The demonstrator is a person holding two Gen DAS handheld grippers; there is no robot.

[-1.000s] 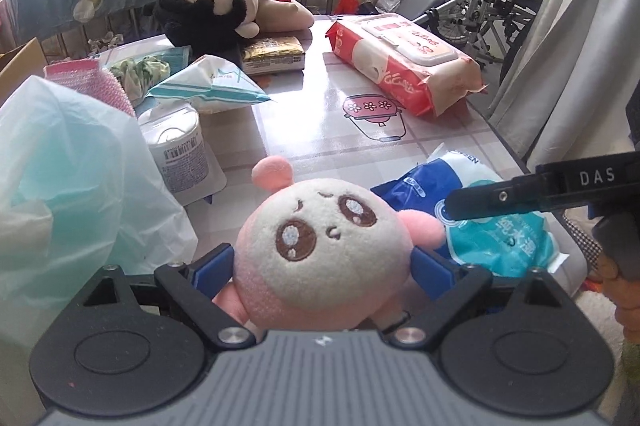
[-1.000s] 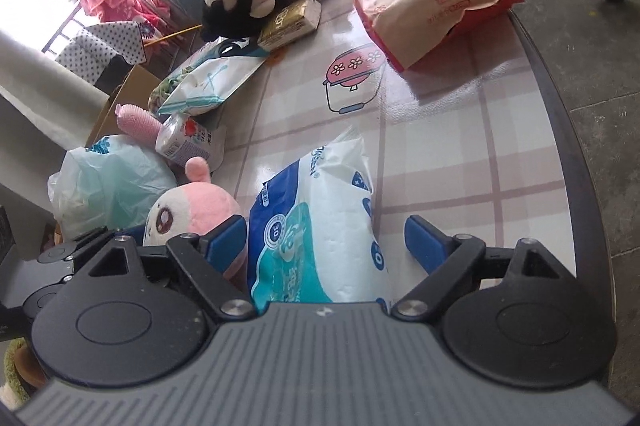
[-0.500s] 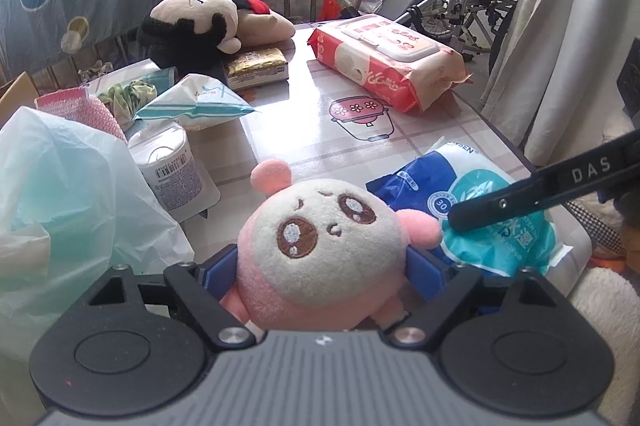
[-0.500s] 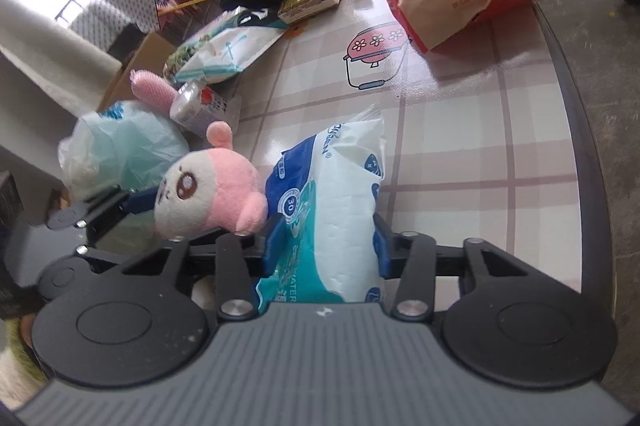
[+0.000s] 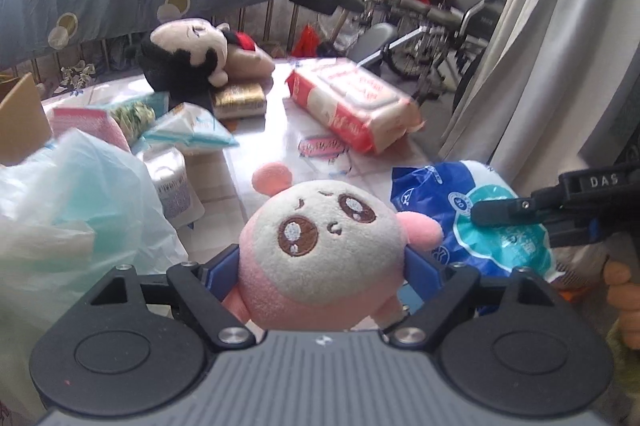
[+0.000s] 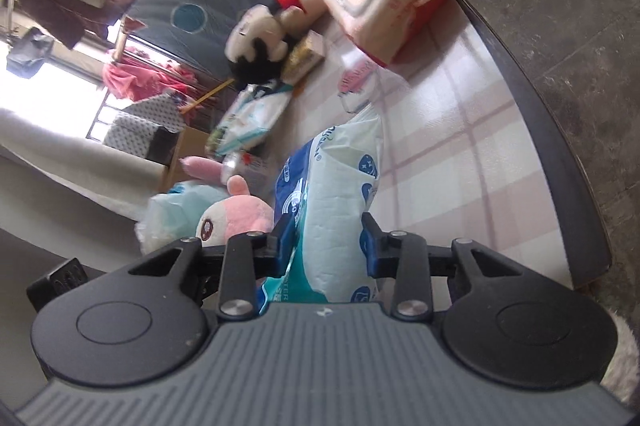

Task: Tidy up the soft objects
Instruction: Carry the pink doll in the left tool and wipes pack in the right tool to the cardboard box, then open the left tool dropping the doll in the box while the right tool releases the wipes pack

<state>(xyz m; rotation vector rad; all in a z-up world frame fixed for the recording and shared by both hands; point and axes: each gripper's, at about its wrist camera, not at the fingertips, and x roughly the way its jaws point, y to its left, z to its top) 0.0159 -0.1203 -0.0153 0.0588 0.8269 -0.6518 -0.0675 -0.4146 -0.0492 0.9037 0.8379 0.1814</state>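
Observation:
My left gripper [image 5: 322,268] is shut on a pink and white round plush toy [image 5: 320,246], held above the table's near edge; the toy also shows in the right wrist view [image 6: 236,216]. My right gripper [image 6: 326,240] is shut on a blue and white soft tissue pack [image 6: 336,194] and holds it tilted off the table. In the left wrist view the pack [image 5: 472,222] sits right of the plush with the right gripper's finger [image 5: 508,212] on it.
On the checked table [image 6: 460,146] lie a black-haired doll [image 5: 192,58], a red and white wipes pack [image 5: 352,102], a gold packet [image 5: 240,98], a light blue tissue pack [image 5: 192,130] and a white tub [image 5: 168,178]. A pale plastic bag [image 5: 68,202] is at left. Wheelchair [image 5: 452,26] behind.
My right gripper closed on the tissue pack and lifted and tilted it. My left gripper rose with the plush toy still held.

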